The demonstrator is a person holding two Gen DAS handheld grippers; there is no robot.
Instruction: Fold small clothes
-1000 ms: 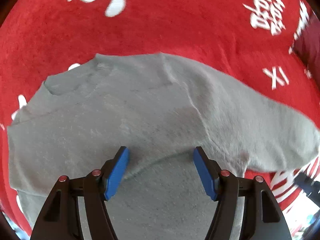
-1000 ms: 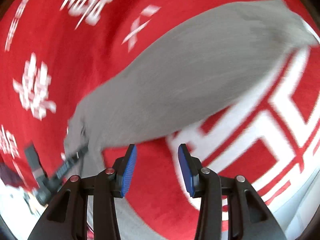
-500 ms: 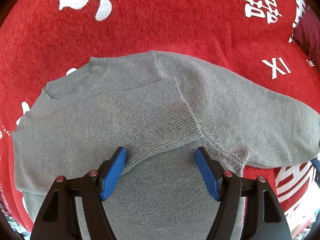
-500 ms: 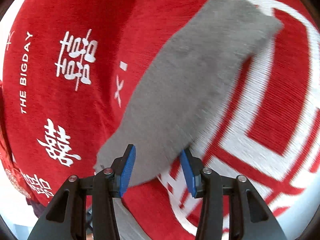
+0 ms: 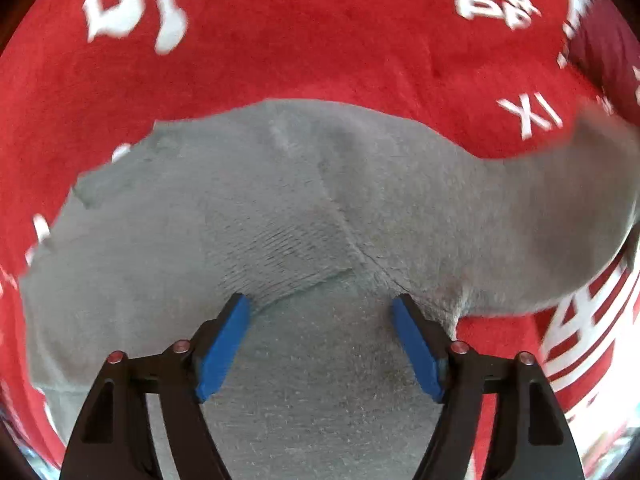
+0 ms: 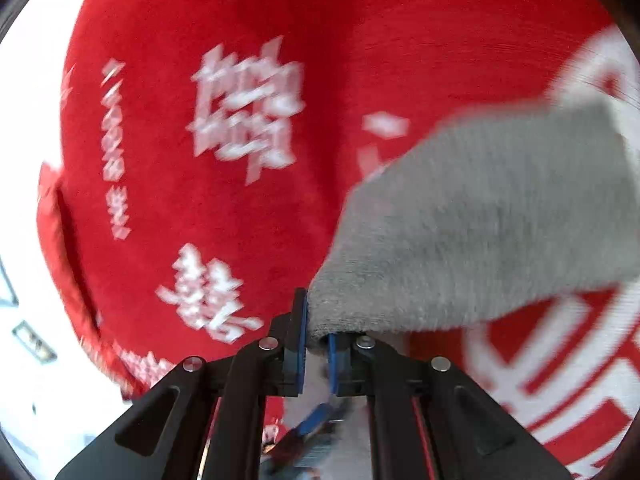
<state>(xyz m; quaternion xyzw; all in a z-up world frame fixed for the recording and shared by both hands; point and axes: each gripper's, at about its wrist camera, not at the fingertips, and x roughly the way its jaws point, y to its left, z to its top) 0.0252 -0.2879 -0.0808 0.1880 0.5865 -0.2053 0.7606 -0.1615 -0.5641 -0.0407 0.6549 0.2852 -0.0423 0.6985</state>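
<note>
Your right claw point(image 6: 316, 336) is clamped on the cuff end of the free sleeve point(image 6: 480, 232) of the grey sweater point(image 5: 280, 208); the blue pads are pinched together with knit fabric bunched between them. From this grip the sleeve runs away up and to the right in the right wrist view, so its long axis points from the claw toward the sweater body, which lies outside that view. Your left claw point(image 5: 320, 344) points steeply down over the sweater body, its jaws apart and widening, with nothing pressed between the pads; flat grey fabric lies beneath and between them. The sweater lies spread on the red cloth point(image 5: 320, 40) printed with white characters. In the left wrist view, 1 sleeve is already laid across the chest, its ribbed cuff point(image 5: 280, 256) just ahead of the left fingertips, while the other sleeve extends to the right edge of that view. The coming move turns on this relation: the held sleeve joins the body at the shoulder seam on the right of the left claw, so you would likely carry the cuff inward across the chest, along the sleeve's own axis. The right hand is the nearer and already has the grip. Both views are motion-blurred; fine edges cannot be confirmed.
</note>
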